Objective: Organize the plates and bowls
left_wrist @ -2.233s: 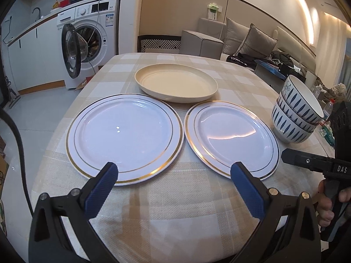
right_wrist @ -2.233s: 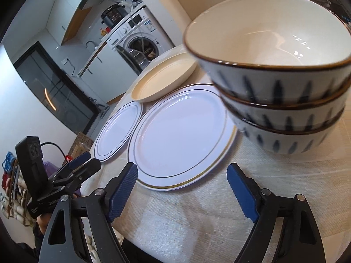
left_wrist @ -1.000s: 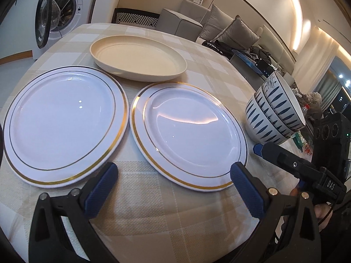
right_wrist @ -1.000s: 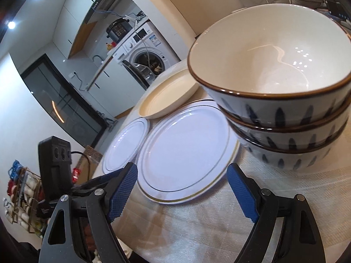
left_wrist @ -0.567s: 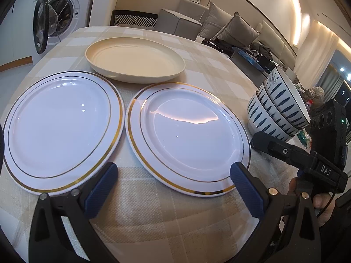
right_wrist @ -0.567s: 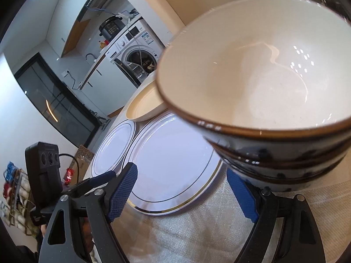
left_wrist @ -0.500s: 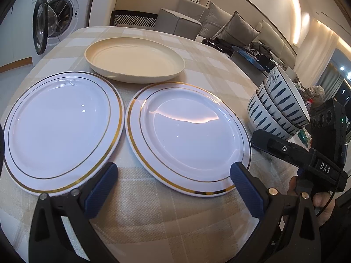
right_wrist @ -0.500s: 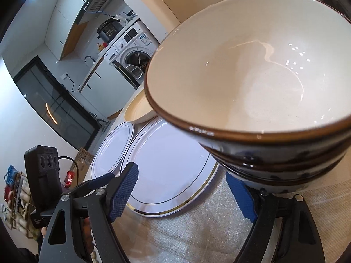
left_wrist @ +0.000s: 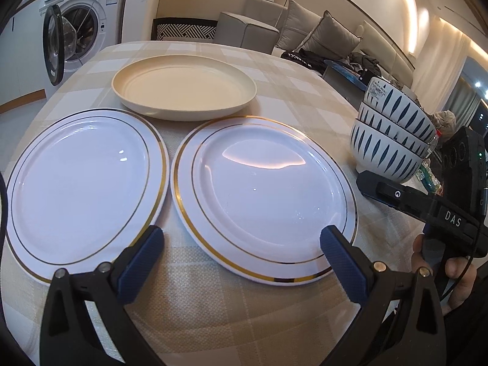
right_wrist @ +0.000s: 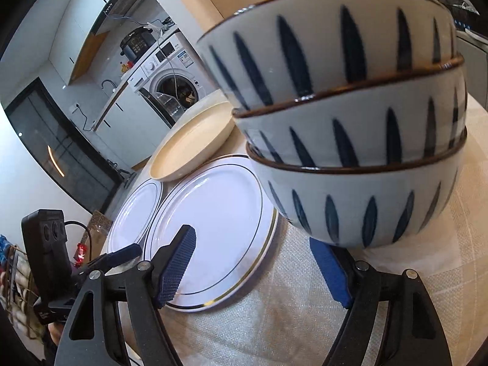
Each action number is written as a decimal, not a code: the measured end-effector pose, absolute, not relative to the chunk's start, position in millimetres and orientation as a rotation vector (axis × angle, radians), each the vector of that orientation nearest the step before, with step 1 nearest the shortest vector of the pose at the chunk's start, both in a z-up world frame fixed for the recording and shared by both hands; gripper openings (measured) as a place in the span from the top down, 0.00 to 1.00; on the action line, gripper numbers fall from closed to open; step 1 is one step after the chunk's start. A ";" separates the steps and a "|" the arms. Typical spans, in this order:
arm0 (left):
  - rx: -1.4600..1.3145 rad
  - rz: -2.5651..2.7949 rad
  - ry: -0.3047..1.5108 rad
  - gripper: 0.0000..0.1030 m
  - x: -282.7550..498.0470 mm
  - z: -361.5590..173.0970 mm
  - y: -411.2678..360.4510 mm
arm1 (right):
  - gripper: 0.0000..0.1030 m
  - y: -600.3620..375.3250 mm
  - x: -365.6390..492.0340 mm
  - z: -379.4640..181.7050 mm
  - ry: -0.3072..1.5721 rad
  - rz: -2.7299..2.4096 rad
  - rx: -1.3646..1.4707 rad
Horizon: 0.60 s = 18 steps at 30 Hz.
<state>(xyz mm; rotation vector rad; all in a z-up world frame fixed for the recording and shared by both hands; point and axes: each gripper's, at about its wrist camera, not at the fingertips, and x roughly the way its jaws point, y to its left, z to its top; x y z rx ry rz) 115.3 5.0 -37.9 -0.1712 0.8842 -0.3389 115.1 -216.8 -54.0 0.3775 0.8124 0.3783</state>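
Note:
Two white plates with gold rims lie side by side, the left plate (left_wrist: pixel 82 180) and the right plate (left_wrist: pixel 262 195). Behind them sits a cream oval dish (left_wrist: pixel 183 91). A stack of three blue-leaf bowls (left_wrist: pixel 390 134) stands at the table's right side. My left gripper (left_wrist: pixel 239 253) hangs open just before the plates' near edges, holding nothing. My right gripper (right_wrist: pixel 254 267) is low against the bowl stack (right_wrist: pixel 350 158) and its jaws are closing. Its right finger (right_wrist: pixel 329 271) lies beside the bottom bowl's base; the left finger (right_wrist: pixel 180 259) stands apart over the right plate (right_wrist: pixel 213 219).
A checked cloth covers the table (left_wrist: pixel 231 311). A washing machine (left_wrist: pixel 76 30) with its door open stands at the back left and a grey sofa (left_wrist: pixel 320 39) behind the table. A hand (left_wrist: pixel 451 274) holds the right gripper's handle at the right edge.
The right gripper has dropped and closed in on the bowl stack, whose sides now fill its view instead of the top bowl's inside. Its jaws have narrowed a little. The left gripper has barely shifted.

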 end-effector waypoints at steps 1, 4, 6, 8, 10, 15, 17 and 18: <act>-0.166 -0.338 0.885 0.00 115.1 -37.9 4.6 | 0.23 -216.7 115.7 -53.7 0.813 0.380 0.374; -0.159 -0.337 0.886 0.00 115.4 -37.9 4.7 | 0.21 -215.3 115.9 -53.9 0.814 0.391 0.371; -0.163 -0.340 0.887 0.00 115.6 -37.8 5.2 | 0.21 -215.3 117.1 -52.4 0.810 0.390 0.371; -0.173 -0.339 0.885 0.00 116.4 -37.5 6.4 | 0.21 -211.7 115.8 -50.7 0.808 0.390 0.369; -0.183 -0.338 0.882 0.00 117.4 -37.5 7.0 | 0.19 -210.4 116.1 -50.3 0.804 0.391 0.377; -0.229 -0.351 0.877 0.01 121.7 -37.4 10.0 | 0.19 -202.9 113.1 -53.9 0.800 0.439 0.390; -0.254 -0.365 0.875 0.02 122.9 -37.4 11.7 | 0.18 -201.1 111.3 -54.9 0.797 0.460 0.397; -0.265 -0.372 0.875 0.02 123.6 -37.6 12.5 | 0.18 -198.6 110.6 -55.2 0.795 0.467 0.395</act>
